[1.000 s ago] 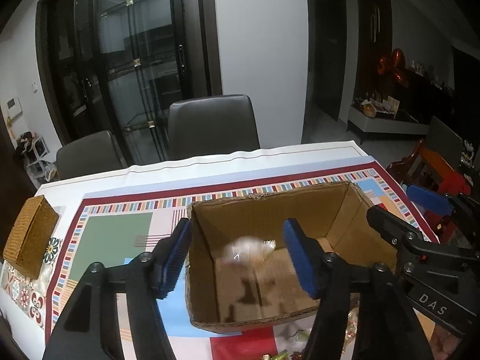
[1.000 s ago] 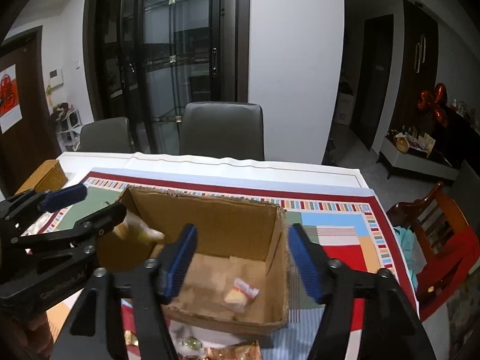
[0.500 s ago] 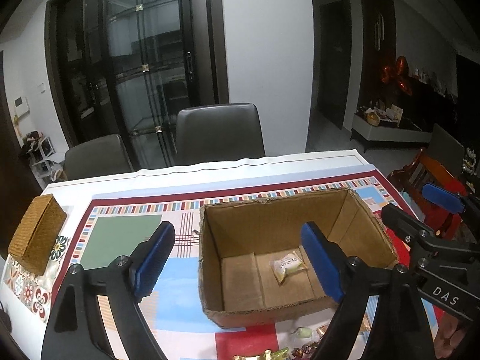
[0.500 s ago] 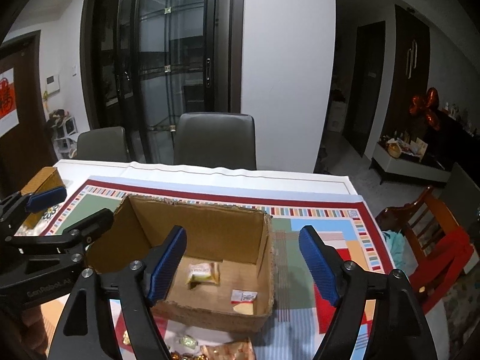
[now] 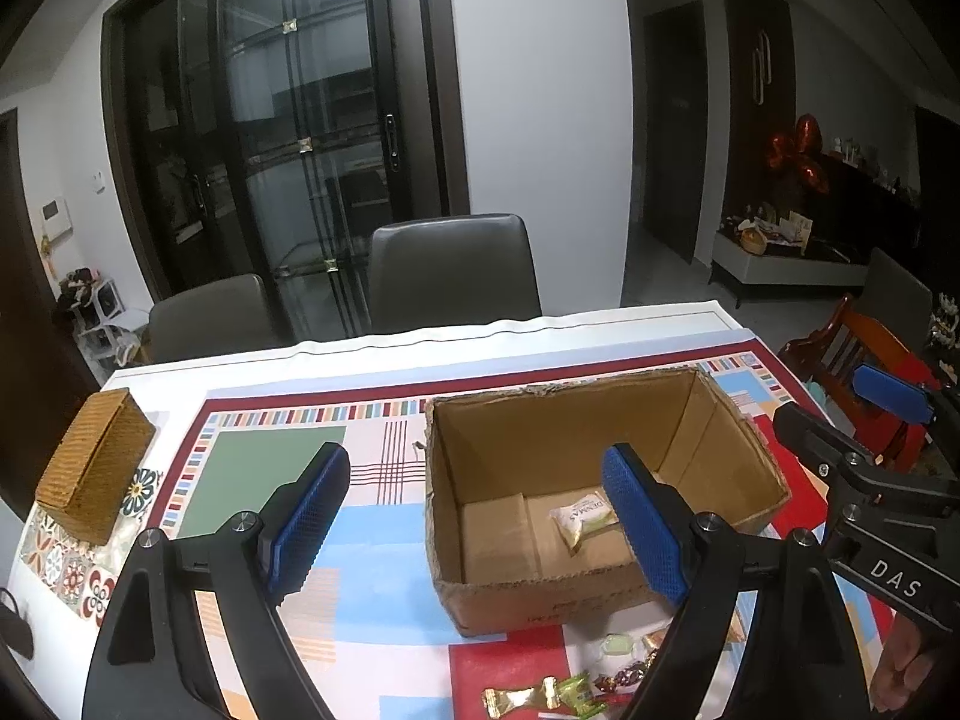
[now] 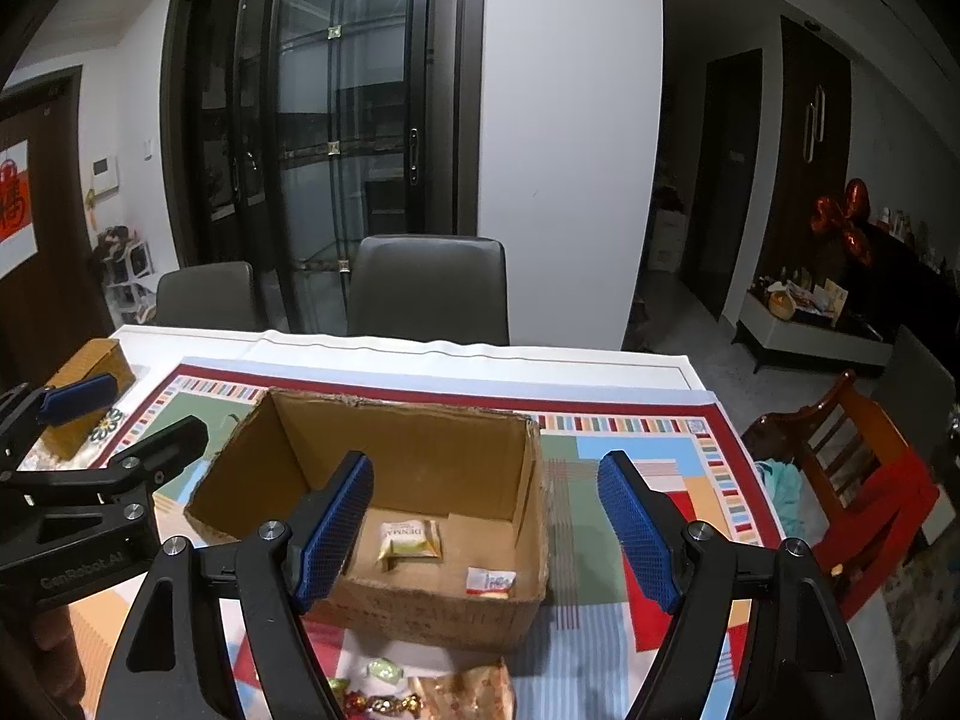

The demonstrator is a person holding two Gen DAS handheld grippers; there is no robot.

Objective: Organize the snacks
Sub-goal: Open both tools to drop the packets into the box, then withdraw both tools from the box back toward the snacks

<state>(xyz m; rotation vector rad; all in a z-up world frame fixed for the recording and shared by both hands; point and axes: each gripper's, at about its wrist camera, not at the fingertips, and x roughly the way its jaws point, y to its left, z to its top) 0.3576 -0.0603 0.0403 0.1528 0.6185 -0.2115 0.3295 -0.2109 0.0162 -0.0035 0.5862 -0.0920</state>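
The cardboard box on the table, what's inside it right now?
Inside the cardboard box lie two wrapped snacks: a cream and green packet near the middle and a small red and white one by the front right corner. The near wall and a tong pad hide part of the floor.

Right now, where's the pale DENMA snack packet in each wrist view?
Left wrist: DENMA packet on the cardboard box floor, right of centre, partly behind the left gripper's right finger.
Right wrist: packet on the box floor, just left of centre, beside the right gripper's left finger.
Shared landmark: the grey chair behind the table.
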